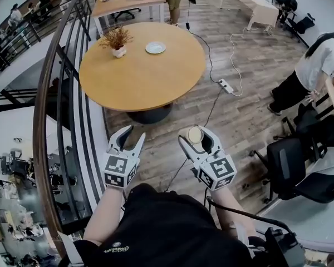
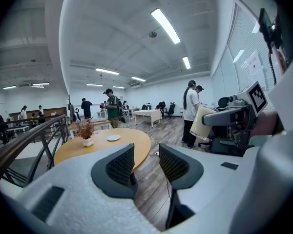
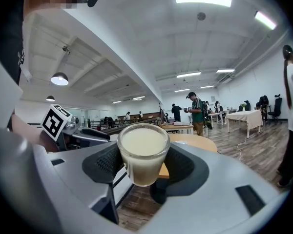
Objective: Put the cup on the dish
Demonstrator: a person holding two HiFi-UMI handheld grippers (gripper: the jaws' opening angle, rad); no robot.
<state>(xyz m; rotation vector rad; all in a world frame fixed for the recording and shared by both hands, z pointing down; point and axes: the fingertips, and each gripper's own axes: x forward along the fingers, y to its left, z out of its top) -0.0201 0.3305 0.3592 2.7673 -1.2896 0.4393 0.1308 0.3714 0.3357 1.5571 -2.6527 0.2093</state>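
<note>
A round wooden surface (image 1: 142, 77) ahead bears a small white dish (image 1: 155, 48). The right gripper (image 1: 196, 141) has its fingers clasping a cream-coloured cup (image 1: 195, 134) upright for carrying. The left gripper (image 1: 132, 137), fingers narrowly apart, is empty.

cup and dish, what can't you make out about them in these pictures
1. The cup: it looks pale inside in the right gripper view, but whether that is liquid or just its bottom cannot be told. In the head view the right gripper covers all but its top.
2. The dish: it sits far off on the round table, too small in the head view and the left gripper view to tell whether anything lies on it.
</note>
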